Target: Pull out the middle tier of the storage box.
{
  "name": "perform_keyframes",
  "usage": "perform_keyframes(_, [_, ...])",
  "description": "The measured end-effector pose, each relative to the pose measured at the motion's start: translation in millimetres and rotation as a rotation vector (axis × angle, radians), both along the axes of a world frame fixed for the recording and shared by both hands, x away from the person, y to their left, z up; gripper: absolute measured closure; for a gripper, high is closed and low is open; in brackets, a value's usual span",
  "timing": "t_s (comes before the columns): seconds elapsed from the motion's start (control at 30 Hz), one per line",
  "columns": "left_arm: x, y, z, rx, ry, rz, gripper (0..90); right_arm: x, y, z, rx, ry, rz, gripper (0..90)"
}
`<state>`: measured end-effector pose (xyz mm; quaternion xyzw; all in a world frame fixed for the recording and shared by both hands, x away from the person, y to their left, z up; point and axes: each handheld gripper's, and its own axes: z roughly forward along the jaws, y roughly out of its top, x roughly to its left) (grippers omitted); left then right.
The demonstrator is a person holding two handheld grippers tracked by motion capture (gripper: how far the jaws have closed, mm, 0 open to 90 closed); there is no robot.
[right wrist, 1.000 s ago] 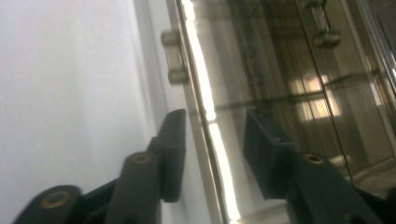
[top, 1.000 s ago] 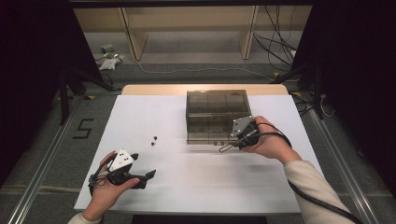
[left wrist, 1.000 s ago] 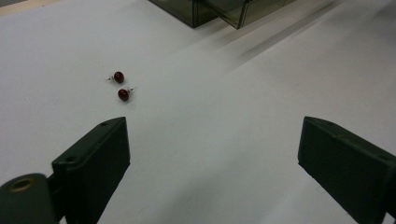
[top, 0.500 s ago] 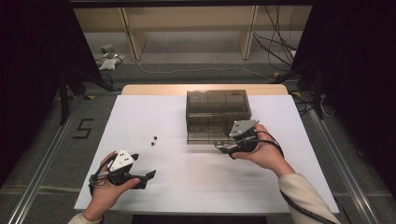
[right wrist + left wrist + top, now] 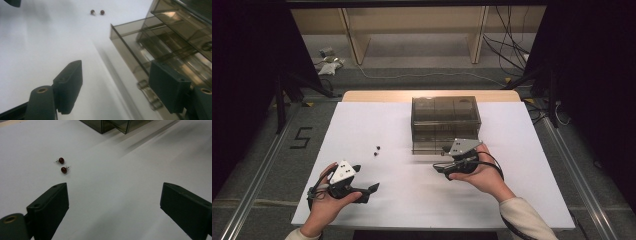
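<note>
My right tongs, centre right of the high view, have just been opening and hold nothing; the drawer of the box stands pulled out beside them. My left tongs, lower left, gape empty. Two earrings lie loose on the surface, left of the box. Risk: these small round studs may roll or slip from wide pads, and a careless sweep of the right tongs could knock the drawer.

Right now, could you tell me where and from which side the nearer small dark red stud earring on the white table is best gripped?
Grip the nearer small dark red stud earring across its round bead from straight above; it lies flat, its thin post sideways, close beside the second earring.
</note>
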<state>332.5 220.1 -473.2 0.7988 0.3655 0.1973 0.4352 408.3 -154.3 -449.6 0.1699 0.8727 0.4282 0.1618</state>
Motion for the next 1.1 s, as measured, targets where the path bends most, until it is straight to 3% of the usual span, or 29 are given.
perform_keyframes(0.27, [-0.7, -2.0, 0.6, 0.0, 0.004, -0.017, 8.0, -10.6, 14.7, -7.9, 0.031, 0.003, 0.016, 29.1])
perform_keyframes(1.1, [-0.3, -3.7, 1.0, 0.014, 0.004, -0.021, 8.1, -13.2, 8.7, -4.8, 0.087, 0.022, -0.005, 30.3])
